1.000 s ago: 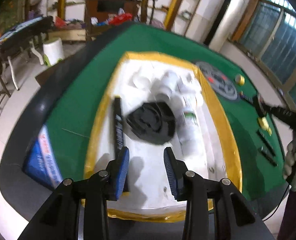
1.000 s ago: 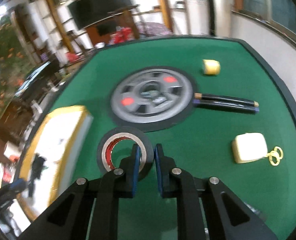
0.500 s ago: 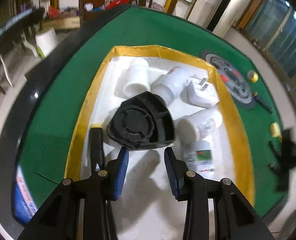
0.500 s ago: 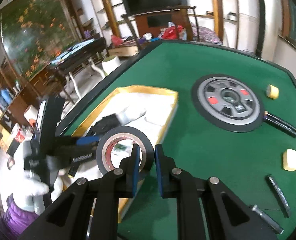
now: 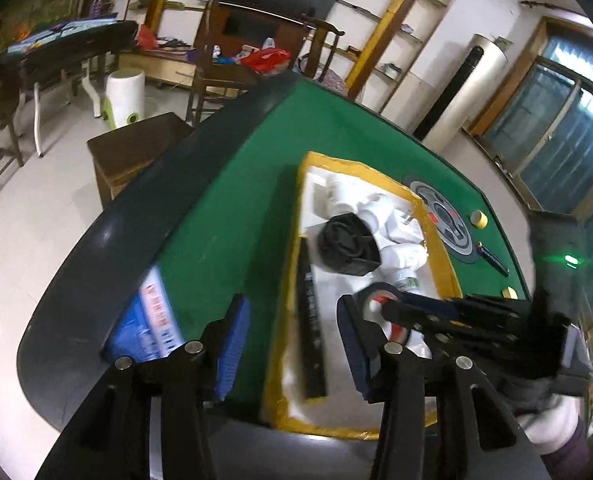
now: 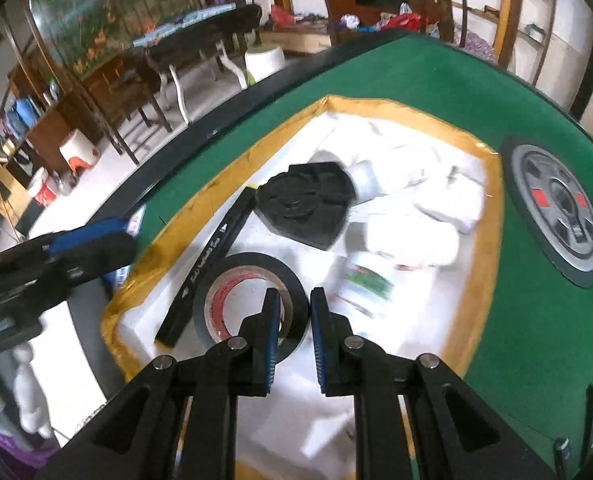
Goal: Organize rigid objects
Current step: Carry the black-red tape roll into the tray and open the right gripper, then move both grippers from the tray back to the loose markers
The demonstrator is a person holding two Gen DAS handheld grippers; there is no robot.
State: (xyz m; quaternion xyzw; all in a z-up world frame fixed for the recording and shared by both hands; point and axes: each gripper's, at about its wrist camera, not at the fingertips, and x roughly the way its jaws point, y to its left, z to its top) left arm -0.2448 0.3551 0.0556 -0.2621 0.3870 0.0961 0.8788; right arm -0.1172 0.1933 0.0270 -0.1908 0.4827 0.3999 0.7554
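Right gripper (image 6: 290,330), fingers clamped on the wall of a black tape roll (image 6: 250,300) with a red core, over the yellow-rimmed white tray (image 6: 484,280). White bottles (image 6: 412,240) blurred, glare-washed. Left gripper (image 5: 292,348): fingers apart, empty, above the green felt bench (image 5: 232,216).

Green felt table (image 6: 436,80) bears a yellow-rimmed white tray (image 6: 484,280); grey disc (image 6: 556,208); blue booklet (image 5: 152,324).

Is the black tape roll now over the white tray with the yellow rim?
Yes, the black tape roll sits above the white tray floor.
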